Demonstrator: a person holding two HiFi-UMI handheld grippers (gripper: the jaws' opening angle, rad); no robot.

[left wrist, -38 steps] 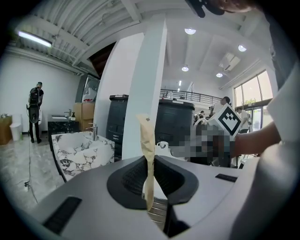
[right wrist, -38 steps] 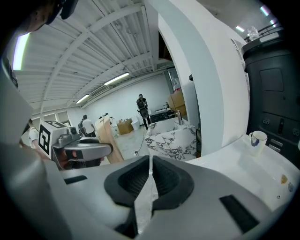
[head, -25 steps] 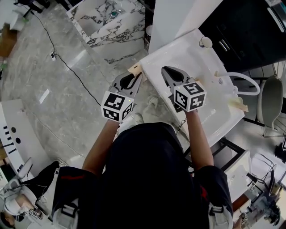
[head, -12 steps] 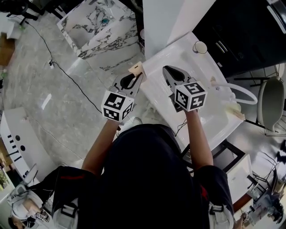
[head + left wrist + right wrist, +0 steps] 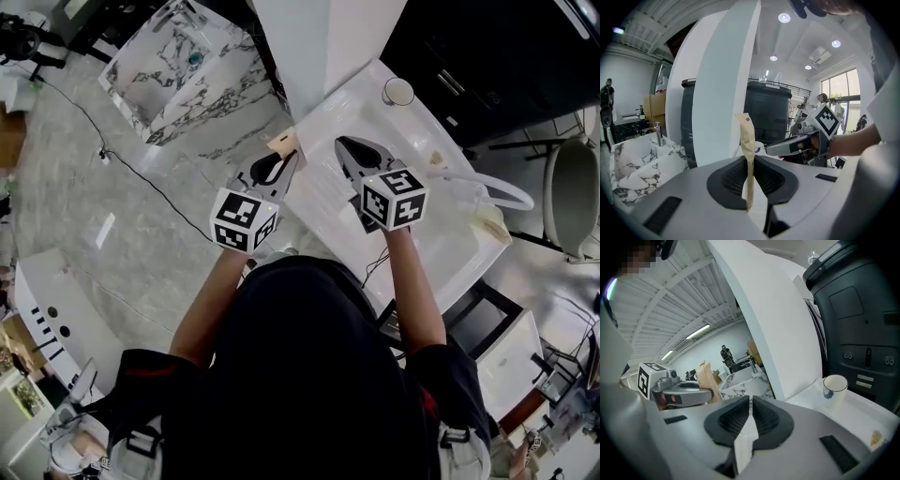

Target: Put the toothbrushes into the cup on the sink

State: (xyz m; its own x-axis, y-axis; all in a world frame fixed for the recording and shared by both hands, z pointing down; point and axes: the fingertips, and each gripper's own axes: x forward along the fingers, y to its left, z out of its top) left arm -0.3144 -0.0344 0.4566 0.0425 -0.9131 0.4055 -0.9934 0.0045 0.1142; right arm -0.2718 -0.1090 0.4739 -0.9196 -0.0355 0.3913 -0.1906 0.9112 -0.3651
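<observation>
The toothbrush, judged to be the flat tan strip in a paper sleeve, is standing upright between the jaws of the left gripper. The jaws are clamping it near its lower end. Its upper end is projecting past the fingertips.

The cup is standing upright ahead of the right gripper and slightly to its right, well apart from both grippers. It is resting on the far corner of the sink. No toothbrush is showing above its rim, so it is judged to be empty.

The left gripper is hanging just beside the near-left edge of the sink, not yet over it. The right gripper is hovering over the sink surface with its jaws brought together and nothing between them.

Progress, as a judgement:
- Done: one toothbrush is gripped and lifted.
- Left: the carry to the cup and the drop into it.

Two tan pieces are lying on the sink to the right of the right gripper. They are too small to identify as toothbrushes. If they are, they are also waiting to be collected.
</observation>
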